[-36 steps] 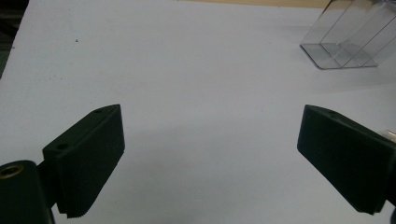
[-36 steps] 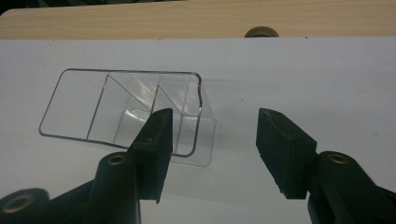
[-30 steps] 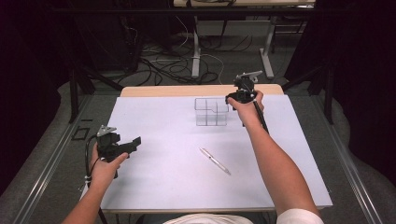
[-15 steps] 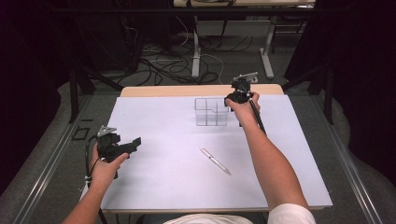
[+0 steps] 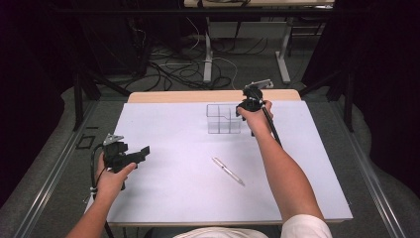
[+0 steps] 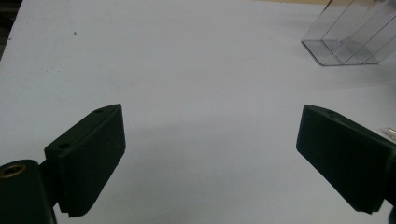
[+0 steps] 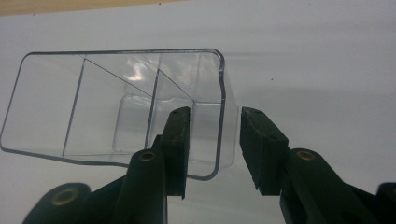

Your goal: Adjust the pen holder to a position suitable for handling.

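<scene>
Lowered since the earlier frame: right hand-held gripper, jaws closing astride the end wall of a clear divided organizer, not yet pinching. Left hand-held gripper: spread, unmoved. Pen: on the counter, between both.

Each hand-held black two-jaw left gripper and right gripper carries a grey three-cornered top plate, a trailing black cable, ribbed matt pads and brass-coloured pivot screws, while the person wears a white short sleeve.
</scene>
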`<action>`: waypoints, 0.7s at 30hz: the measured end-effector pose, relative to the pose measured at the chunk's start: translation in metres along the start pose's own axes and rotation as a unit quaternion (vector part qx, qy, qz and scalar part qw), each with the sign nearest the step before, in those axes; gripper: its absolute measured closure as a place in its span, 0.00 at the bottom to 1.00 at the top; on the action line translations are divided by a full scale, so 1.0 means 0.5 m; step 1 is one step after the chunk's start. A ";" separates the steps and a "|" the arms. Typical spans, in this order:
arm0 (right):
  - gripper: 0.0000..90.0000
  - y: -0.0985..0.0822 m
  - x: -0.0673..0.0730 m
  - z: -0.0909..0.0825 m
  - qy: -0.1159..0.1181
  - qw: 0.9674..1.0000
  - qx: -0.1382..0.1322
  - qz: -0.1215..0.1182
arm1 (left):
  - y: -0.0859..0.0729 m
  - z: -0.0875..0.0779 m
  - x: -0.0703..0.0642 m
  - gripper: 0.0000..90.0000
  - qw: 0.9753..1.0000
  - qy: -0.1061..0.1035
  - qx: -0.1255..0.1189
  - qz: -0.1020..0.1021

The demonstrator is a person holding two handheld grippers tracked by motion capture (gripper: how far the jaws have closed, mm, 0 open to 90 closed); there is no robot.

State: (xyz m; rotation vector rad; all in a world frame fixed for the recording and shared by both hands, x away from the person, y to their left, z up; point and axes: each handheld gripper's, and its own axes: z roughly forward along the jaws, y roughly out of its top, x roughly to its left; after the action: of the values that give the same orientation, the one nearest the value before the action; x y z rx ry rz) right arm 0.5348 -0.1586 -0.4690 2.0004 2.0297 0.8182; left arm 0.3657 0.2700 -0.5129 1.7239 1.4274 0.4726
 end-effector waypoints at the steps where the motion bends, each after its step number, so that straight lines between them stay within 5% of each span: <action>1: 0.71 0.000 0.001 0.001 0.002 1.000 0.004 0.002 | 0.000 0.000 0.000 0.09 1.000 0.000 0.000 0.000; 13: 0.80 -0.003 -0.001 0.019 0.001 0.999 0.031 0.025 | -0.001 0.001 0.000 0.09 1.000 -0.001 0.001 -0.001; 21: 0.87 -0.002 0.001 0.030 -0.020 0.999 0.034 0.031 | -0.001 0.002 0.001 0.09 1.000 -0.001 0.000 -0.001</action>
State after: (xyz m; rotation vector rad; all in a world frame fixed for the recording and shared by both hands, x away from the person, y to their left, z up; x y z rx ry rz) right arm 0.5414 -0.1541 -0.4819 2.1076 2.0089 0.7243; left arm 0.3660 0.2701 -0.5141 1.7230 1.4267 0.4699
